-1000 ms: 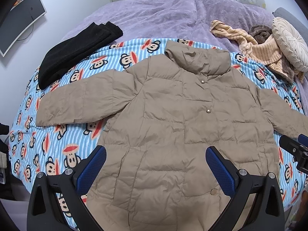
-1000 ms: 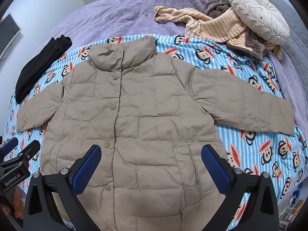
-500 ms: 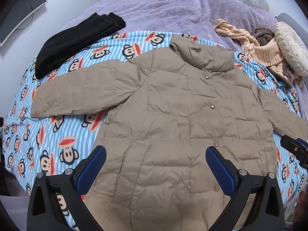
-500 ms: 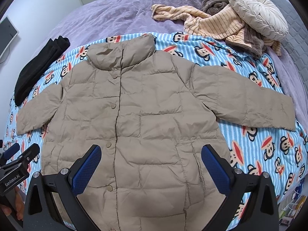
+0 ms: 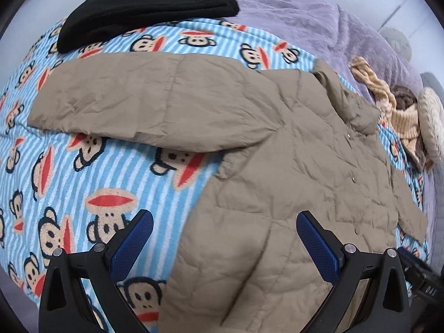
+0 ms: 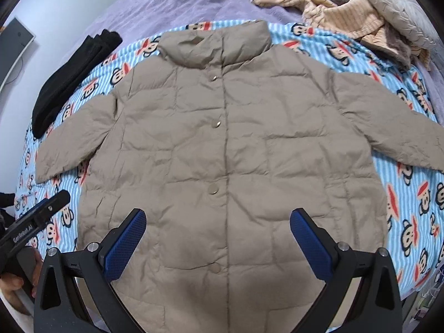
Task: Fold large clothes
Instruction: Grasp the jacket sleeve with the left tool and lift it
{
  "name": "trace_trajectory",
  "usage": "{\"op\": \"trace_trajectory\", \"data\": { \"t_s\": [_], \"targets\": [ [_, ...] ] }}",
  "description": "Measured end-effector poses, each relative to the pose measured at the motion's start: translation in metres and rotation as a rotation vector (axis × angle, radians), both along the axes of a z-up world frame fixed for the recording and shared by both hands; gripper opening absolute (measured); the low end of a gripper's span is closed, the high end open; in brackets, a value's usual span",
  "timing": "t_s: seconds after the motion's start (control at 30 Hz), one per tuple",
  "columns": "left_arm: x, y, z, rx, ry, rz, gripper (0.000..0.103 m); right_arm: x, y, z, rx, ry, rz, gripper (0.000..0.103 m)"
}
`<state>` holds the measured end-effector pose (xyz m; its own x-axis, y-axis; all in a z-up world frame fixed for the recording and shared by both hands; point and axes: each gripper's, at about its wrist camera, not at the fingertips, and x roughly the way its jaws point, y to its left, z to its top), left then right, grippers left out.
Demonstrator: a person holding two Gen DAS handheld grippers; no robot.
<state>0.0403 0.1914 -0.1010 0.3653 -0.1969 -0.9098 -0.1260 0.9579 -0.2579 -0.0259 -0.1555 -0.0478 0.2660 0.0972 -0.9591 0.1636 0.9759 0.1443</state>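
A tan quilted jacket point(image 6: 222, 144) lies flat and buttoned on a blue monkey-print blanket point(image 6: 410, 194), collar away from me, both sleeves spread out. In the left wrist view the jacket point(image 5: 291, 183) fills the right side and its left sleeve point(image 5: 133, 102) stretches across the blanket point(image 5: 69, 172). My left gripper point(image 5: 224, 238) is open and empty, low over the jacket's left side edge. My right gripper point(image 6: 217, 234) is open and empty above the jacket's lower front. The left gripper's body point(image 6: 33, 222) shows at the right wrist view's left edge.
A folded black garment point(image 5: 144, 8) lies on the blanket's far left point(image 6: 72, 77). A pile of beige and brown clothes point(image 6: 347, 8) and a round cream cushion point(image 6: 402, 2) sit at the far right on the purple bedspread point(image 6: 180, 2). A monitor point(image 6: 14, 47) stands by the wall.
My left gripper has swung left and moved down closer to the jacket's left sleeve and side. My right gripper has moved left and nearer, now centred over the jacket's front.
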Motion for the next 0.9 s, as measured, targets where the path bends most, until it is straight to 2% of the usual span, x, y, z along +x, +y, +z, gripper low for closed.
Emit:
{"op": "trace_trajectory", "data": {
  "t_s": [0.2,0.27,0.33,0.43,0.6,0.63,0.67,0.73,0.77,0.8,0.83,0.9],
  "targets": [
    [0.03,0.109,-0.05,-0.187,-0.023,0.22,0.103,0.004,0.06,-0.032,0.06,0.018,0.032,0.103],
    [0.041,0.139,-0.069,-0.24,-0.021,0.267,0.103,0.007,0.077,-0.041,0.07,0.023,0.054,0.103],
    [0.051,0.163,-0.086,-0.26,-0.005,0.305,0.103,0.01,0.094,-0.049,0.074,0.031,0.076,0.103],
    [0.065,0.186,-0.096,-0.294,-0.031,0.325,0.103,0.017,0.113,-0.059,0.09,0.028,0.097,0.103],
    [0.094,0.188,-0.096,-0.254,-0.07,0.34,0.103,0.031,0.132,-0.069,0.106,0.01,0.106,0.103],
    [0.1,0.187,-0.096,-0.239,-0.074,0.354,0.099,0.035,0.135,-0.07,0.107,0.003,0.105,0.103],
    [0.105,0.187,-0.096,-0.211,-0.08,0.376,0.092,0.038,0.137,-0.07,0.11,-0.005,0.104,0.103],
    [0.115,0.187,-0.094,-0.156,-0.08,0.4,0.054,0.047,0.141,-0.071,0.118,-0.02,0.097,0.103],
    [0.119,0.189,-0.094,-0.152,-0.085,0.397,0.044,0.052,0.142,-0.072,0.12,-0.025,0.095,0.103],
    [0.122,0.192,-0.092,-0.163,-0.091,0.387,0.025,0.056,0.144,-0.072,0.12,-0.031,0.094,0.103],
    [0.123,0.193,-0.09,-0.175,-0.096,0.377,0.015,0.061,0.145,-0.072,0.121,-0.038,0.092,0.103],
    [0.124,0.196,-0.077,-0.138,-0.123,0.351,0.011,0.071,0.147,-0.07,0.127,-0.054,0.092,0.103]
  ]
}}
